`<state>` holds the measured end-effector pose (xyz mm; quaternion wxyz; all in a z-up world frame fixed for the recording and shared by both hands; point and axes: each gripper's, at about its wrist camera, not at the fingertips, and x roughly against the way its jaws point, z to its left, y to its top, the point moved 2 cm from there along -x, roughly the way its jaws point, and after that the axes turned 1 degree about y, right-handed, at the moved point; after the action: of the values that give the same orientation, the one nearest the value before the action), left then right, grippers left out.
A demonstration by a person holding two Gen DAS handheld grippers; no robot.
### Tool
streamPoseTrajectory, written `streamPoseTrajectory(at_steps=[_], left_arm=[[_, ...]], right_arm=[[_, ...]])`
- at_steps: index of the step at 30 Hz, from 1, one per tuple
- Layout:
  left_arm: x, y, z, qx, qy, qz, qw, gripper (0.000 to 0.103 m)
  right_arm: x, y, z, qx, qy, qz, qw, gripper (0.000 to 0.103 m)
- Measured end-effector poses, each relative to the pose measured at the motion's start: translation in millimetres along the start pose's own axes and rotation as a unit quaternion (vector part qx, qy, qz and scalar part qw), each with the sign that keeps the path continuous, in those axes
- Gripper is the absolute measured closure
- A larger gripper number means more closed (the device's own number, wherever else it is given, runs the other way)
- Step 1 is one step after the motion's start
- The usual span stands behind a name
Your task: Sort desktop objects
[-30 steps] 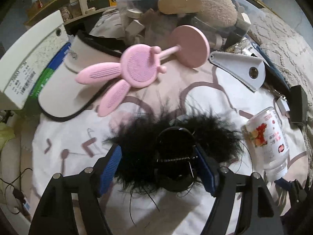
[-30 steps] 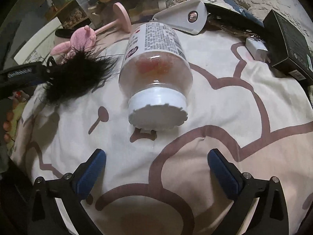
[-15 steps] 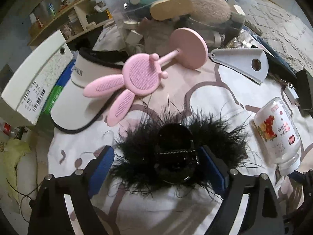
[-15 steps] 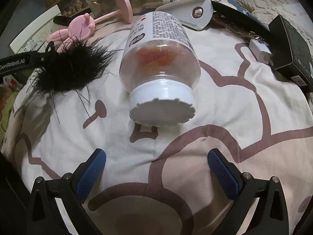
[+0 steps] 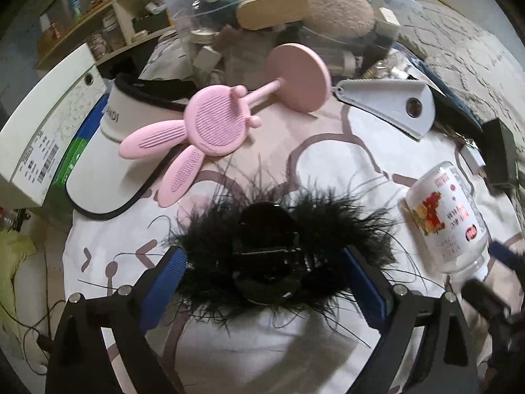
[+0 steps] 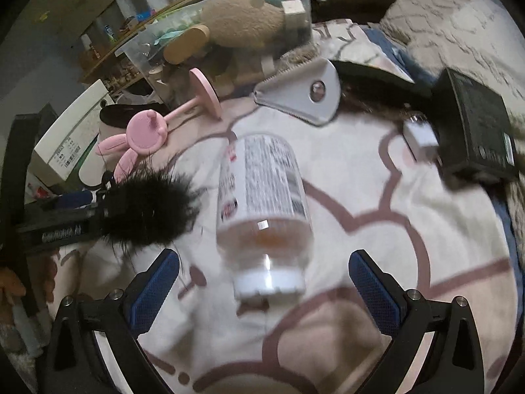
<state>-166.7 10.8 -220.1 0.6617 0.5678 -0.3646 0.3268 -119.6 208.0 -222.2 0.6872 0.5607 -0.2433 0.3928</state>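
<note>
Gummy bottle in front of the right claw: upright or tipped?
Tipped. The bottle lies on its side on the bedsheet, white cap on.

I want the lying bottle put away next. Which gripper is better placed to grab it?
Right. The right gripper is open with the bottle cap-first between its fingers; the left gripper straddles the black feathered hair clip.
</note>
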Motion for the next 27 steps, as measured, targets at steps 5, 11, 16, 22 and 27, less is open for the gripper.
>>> streamPoseTrajectory(at_steps=[5,11,16,22,27], left_arm=[[1,1,-3,-0.007,-0.004,0.002,1.0000,0.008],[-6,-3,4,0.004,-0.005,0.020,0.9998,0.008],[-7,-2,2,0.002,-0.008,0.020,0.9998,0.008],[-13,-4,-1,-0.002,-0.014,0.026,0.9996,0.016],[-18,-7,5,0.018,-0.037,0.042,0.9983,0.042]], right_arm=[[-22,11,5,0.044,-0.022,0.022,0.999,0.016],[-38,3,0,0.058,-0.011,0.049,0.997,0.034],[-36,-1,-2,0.058,-0.004,0.050,0.997,0.034],[-47,-9,-5,0.054,-0.004,0.067,0.996,0.034],[-39,-10,-4,0.053,-0.005,0.050,0.997,0.038]])
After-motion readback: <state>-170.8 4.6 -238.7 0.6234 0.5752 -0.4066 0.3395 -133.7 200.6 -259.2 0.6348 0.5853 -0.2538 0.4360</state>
